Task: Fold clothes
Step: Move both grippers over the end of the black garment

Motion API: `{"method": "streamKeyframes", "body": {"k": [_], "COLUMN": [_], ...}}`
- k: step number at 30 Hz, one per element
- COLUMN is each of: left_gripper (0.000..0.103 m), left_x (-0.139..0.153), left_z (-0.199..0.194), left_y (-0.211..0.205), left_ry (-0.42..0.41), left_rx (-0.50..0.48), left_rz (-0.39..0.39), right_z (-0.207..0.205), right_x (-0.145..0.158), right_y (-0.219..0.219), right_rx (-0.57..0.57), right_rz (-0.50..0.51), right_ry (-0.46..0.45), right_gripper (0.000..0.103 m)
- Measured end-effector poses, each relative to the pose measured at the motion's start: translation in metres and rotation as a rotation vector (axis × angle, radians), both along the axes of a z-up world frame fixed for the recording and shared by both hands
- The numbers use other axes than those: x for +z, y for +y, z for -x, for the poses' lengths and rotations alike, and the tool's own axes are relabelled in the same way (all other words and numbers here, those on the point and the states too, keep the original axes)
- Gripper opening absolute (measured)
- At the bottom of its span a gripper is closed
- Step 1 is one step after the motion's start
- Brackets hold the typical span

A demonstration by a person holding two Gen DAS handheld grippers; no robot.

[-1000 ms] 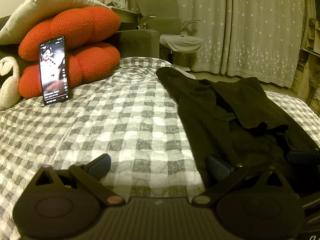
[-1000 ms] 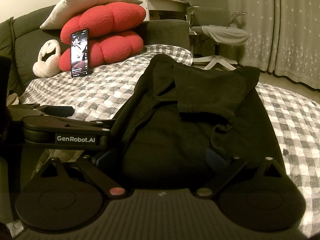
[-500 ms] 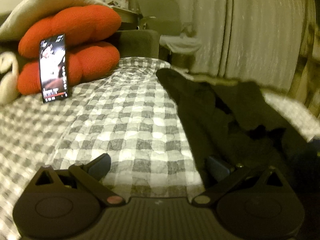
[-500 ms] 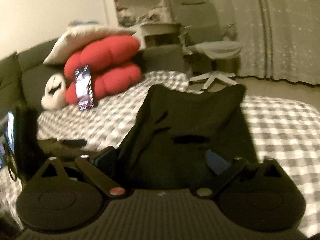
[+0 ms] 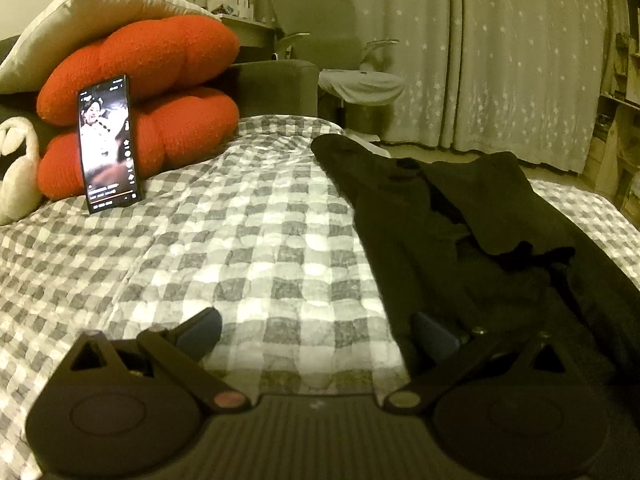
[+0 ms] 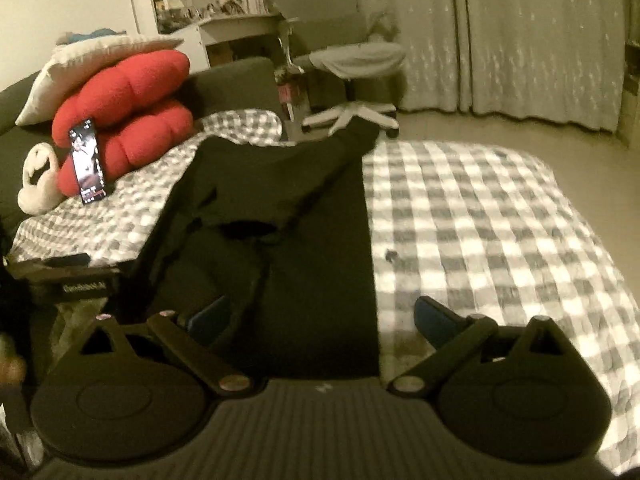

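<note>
A black garment (image 5: 460, 240) (image 6: 280, 208) lies spread lengthwise on the grey-and-white checked bedcover (image 5: 240, 248) (image 6: 480, 220), with one part folded over its middle. My left gripper (image 5: 316, 332) stands open low over the cover at the garment's left near edge, its right finger over the dark cloth. My right gripper (image 6: 320, 316) is open above the garment's right near edge, its left finger over the cloth and its right finger over the checks. Neither holds anything. The left gripper's body (image 6: 64, 280) shows at the left of the right wrist view.
Two red cushions (image 5: 140, 112) (image 6: 124, 120) under a white pillow (image 5: 80, 20) are stacked at the bed's far left, with a lit phone (image 5: 108, 144) (image 6: 88, 160) leaning on them. A white plush toy (image 6: 36, 184) lies beside. An office chair (image 6: 352, 64), curtains and bare floor lie beyond the bed.
The right gripper has risen and shifted right, from over the garment's middle to its right edge. The left gripper has stayed almost in place.
</note>
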State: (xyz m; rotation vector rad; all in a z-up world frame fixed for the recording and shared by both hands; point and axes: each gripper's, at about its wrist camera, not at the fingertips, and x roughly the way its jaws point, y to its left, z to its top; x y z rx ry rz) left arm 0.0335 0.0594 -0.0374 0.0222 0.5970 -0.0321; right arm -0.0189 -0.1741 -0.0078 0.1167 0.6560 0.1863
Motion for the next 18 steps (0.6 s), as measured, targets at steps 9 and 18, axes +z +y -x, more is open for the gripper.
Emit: {"method": "streamKeyframes", "body": {"k": [9, 18], "left_gripper": [0.103, 0.103], "left_x": [0.022, 0.055], "left_z": [0.002, -0.038], "left_y": [0.029, 0.018], "left_ry": [0.063, -0.034], "left_rx": [-0.001, -0.049], "left_rz": [0.164, 0.071], "right_z": [-0.019, -0.106], "right_x": [0.012, 0.040], "right_y": [-0.006, 0.034], "right_rx": [0.080, 0.361], "right_rz": [-0.013, 0.076], "right_ry": [-0.009, -0.015], "right_gripper": [0.086, 0.086]}}
